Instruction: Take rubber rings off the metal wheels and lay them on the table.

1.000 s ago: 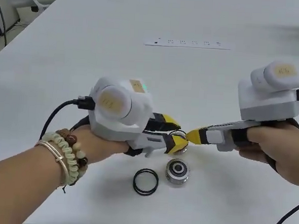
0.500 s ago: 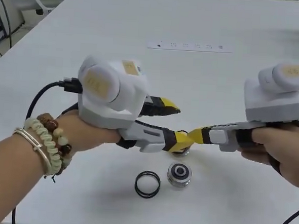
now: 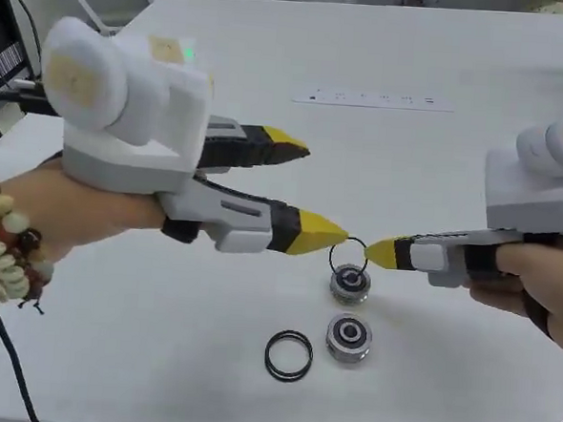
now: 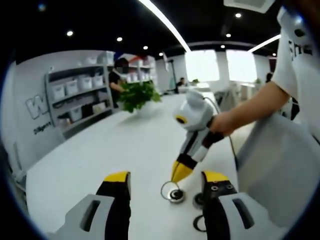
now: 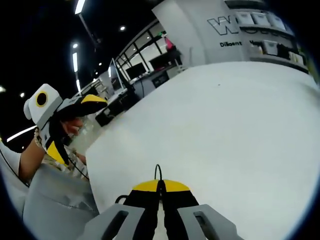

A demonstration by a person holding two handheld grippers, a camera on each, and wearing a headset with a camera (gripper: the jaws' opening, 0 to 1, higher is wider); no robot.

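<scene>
White table [image 3: 444, 49], head view looking down on both grippers. My right gripper [image 3: 373, 251] has its jaws pinched together on a thin black rubber ring [image 3: 333, 255]. That ring stands upright just over a metal wheel [image 3: 350, 283]; can't tell whether the two touch. My left gripper [image 3: 323, 194] hangs above the table, jaws wide apart, lower tip just beside the held ring. Nearer me sits a second wheel [image 3: 348, 336], with a loose ring [image 3: 268, 354] lying flat just beside it.
</scene>
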